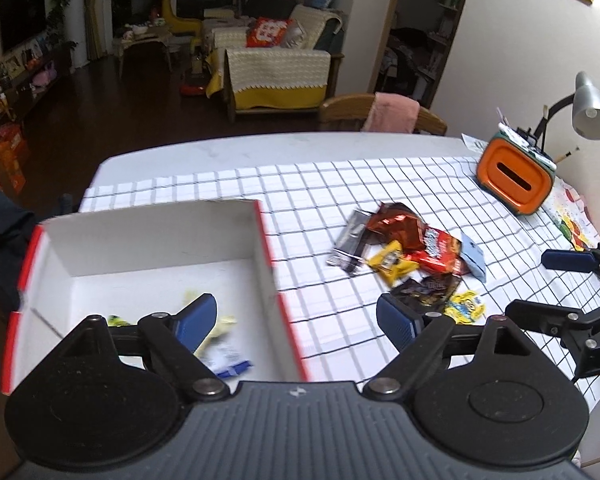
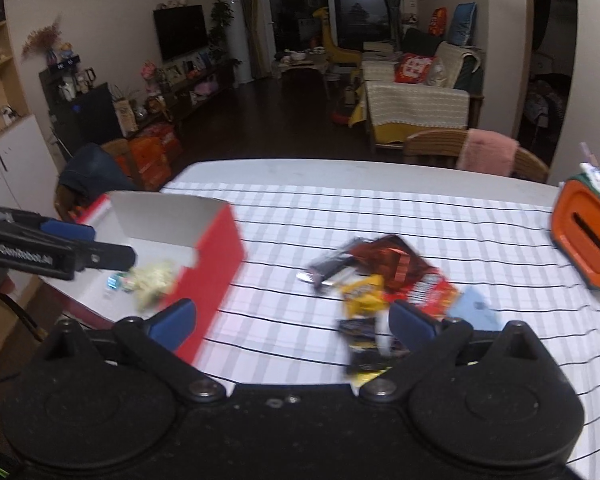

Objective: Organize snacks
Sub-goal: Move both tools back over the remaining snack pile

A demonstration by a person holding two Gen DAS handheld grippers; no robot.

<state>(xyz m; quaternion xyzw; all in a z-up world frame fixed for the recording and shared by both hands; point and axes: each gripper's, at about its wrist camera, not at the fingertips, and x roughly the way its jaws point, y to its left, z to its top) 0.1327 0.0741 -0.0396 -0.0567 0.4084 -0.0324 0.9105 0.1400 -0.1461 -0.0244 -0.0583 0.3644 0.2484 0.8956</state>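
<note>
Snack sort: both grippers empty, pile on cloth awaiting next pick.

Loose heap of foil and plastic snack packets (image 1: 412, 256) lies centre-right in left wrist view, on the black-grid white tablecloth (image 1: 308, 184). A few packets (image 1: 216, 340) already sit in the red-sided, white-lined cardboard box (image 1: 148, 236) at lower left. Judgement: next pick best taken from the heap's edge, e.g. yellow packet (image 1: 392, 266), one at a time, pads square across it, so neighbours don't drag. Left gripper (image 1: 296, 320) jaws wide apart, nothing btwn, tilted down astride the box's right wall. Right gripper (image 2: 292, 322) likewise spread, empty, angled down near the heap.
</note>
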